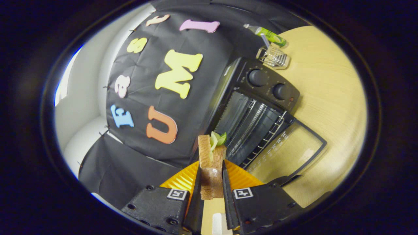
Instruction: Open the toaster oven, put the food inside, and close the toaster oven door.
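Sandwich: we see the sandwich (211, 163) standing on edge between the two fingers, two slices of toast with a green leaf poking out at its far end, which reaches past the fingertips.
Gripper: our gripper (211, 170) is clamped on the sandwich, one finger pressing each bread face; the jaws stand only a sandwich-thickness apart.
Plate: a ridged orange plate (183, 179) lies just under and behind the sandwich, spreading to either side of the fingers. We cannot tell whether the bread touches it.
Toaster oven: the black toaster oven (258, 107) sits just beyond the sandwich's leafy tip, its cavity open, a wire rack (253, 129) showing inside.
Door: the glass door (287, 148) is swung fully down and lies flat over the table.
Table: a pale wooden table (329, 98) carries the oven.
Further off: past the oven's two knobs we see a clear ribbed glass (274, 57) and, near it, a green bottle (269, 35) lying on its side.
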Motion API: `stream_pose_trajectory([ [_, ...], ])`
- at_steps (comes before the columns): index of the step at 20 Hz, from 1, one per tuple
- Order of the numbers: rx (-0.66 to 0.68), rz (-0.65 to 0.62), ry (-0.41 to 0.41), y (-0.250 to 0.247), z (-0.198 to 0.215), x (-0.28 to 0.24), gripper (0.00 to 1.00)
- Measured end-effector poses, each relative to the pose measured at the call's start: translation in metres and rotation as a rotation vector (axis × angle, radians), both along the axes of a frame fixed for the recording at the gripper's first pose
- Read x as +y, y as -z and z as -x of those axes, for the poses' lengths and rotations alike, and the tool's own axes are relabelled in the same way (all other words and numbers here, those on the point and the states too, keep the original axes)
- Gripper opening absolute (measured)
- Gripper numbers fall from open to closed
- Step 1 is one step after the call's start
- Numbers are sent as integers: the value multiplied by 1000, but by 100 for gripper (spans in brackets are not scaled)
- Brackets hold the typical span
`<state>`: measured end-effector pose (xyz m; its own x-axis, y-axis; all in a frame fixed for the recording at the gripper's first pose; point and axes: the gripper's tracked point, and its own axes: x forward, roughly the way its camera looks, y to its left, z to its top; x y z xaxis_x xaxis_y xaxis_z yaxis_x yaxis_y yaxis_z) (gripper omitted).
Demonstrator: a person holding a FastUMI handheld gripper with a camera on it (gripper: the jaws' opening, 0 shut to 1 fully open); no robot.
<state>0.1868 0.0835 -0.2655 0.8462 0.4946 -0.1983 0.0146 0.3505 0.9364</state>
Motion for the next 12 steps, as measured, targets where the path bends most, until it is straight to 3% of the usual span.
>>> stream_pose_trajectory([
  [6, 74, -46, 252, 37, -48, -22, 38],
  [12, 98, -107, 413, 62, -89, -30, 38],
])
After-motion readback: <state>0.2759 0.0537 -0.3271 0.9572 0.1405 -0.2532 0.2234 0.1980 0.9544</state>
